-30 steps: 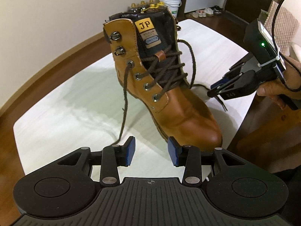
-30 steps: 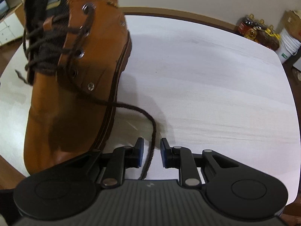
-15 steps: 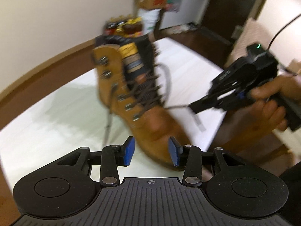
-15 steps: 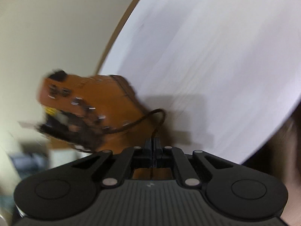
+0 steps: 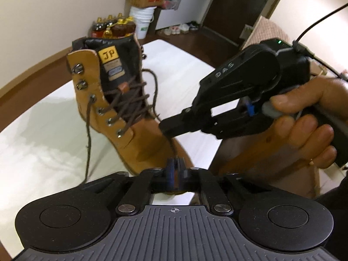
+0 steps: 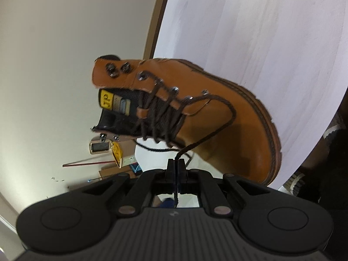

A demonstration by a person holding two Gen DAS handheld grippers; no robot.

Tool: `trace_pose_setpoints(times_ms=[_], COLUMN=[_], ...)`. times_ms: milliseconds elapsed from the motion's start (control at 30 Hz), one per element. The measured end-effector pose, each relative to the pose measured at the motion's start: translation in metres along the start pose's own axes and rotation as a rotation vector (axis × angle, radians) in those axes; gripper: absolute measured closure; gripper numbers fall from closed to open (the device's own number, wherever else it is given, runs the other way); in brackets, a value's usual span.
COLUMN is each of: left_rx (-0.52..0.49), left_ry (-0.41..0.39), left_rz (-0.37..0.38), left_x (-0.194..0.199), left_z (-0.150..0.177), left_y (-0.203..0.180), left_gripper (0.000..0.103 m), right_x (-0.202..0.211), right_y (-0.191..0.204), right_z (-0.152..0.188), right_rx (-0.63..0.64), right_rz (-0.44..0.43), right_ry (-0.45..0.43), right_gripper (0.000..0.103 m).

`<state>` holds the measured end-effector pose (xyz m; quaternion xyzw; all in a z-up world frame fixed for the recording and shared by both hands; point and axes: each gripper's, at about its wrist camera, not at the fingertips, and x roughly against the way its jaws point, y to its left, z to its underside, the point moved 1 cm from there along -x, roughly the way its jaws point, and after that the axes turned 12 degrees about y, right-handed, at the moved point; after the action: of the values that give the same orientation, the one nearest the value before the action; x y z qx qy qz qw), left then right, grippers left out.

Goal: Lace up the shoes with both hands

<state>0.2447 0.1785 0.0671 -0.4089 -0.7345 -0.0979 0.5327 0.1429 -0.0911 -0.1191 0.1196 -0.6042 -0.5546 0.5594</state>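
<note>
Tan boot (image 5: 121, 108) standing on white table (image 5: 43, 148) at 11 o'clock of clenched, empty-looking left gripper (image 5: 175, 167), with right gripper (image 6: 175, 169) clamped on brown lace (image 6: 217, 130) at 2 o'clock.

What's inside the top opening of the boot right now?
In the boot, the dark tongue with a yellow label and padded black lining show. Crossed brown laces cover the lower tongue, and the footbed deeper inside is hidden.
</note>
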Motion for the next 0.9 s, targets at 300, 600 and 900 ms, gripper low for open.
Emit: trace_pose_setpoints(times_ms=[300,600,900], left_rx=[0.0,-0.145,-0.208], left_ry=[0.029,0.072,0.064], left_rz=[-0.014,-0.01,-0.003], left_x=[0.017,0.034,0.045], left_z=[0.018,0.027,0.035], left_y=[0.029,0.043,0.038], left_gripper=[0.101,0.101,0.101], right_x=[-0.005,-0.048,-0.084], right_y=[0.025,0.105,0.106], right_z=[0.007,0.091,0.145], right_rx=[0.234,1.377,1.856], right_rz=[0.081,0.555,0.678], right_ry=[0.13,0.201,0.329], right_gripper=[0.089,0.084,0.085])
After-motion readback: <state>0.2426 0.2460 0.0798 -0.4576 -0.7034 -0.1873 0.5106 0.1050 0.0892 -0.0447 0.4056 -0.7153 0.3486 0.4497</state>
